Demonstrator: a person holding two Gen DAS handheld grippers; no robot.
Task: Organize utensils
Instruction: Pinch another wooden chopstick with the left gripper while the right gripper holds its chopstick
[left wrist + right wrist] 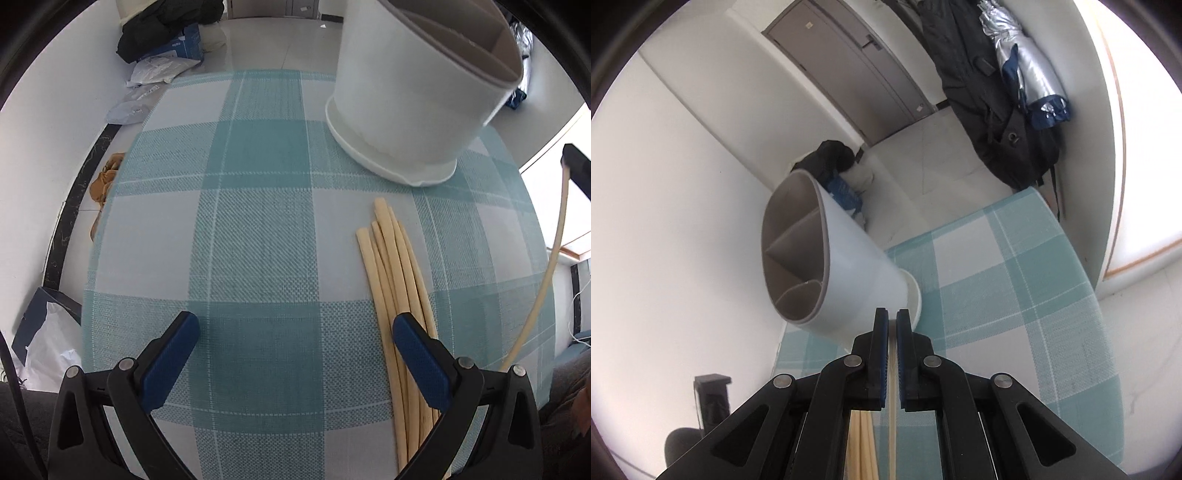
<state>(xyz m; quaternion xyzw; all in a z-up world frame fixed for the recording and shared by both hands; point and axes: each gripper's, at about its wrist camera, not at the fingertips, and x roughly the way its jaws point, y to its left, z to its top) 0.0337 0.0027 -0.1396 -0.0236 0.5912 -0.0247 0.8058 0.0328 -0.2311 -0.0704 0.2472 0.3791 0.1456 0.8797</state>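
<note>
A white utensil holder [406,110] with grey inner compartments stands at the far right of the teal checked tablecloth [258,229]. Several pale wooden chopsticks [395,280] lie bundled on the cloth in front of it. My left gripper [295,328] hovers open over the cloth, its right finger [417,354] above the bundle and nothing between the pads. My right gripper [892,317] is shut on a single chopstick [892,373], lifted off the table and facing the holder [849,280]. In the left wrist view that chopstick [546,273] hangs from the right gripper [576,166] at the right edge.
The table's left edge drops to a floor with a brown cloth [103,184], white bags [51,354] and a blue box under dark clothing [166,33]. Dark coats and a silver cover [1023,74] hang beside a grey door [849,66] beyond the table.
</note>
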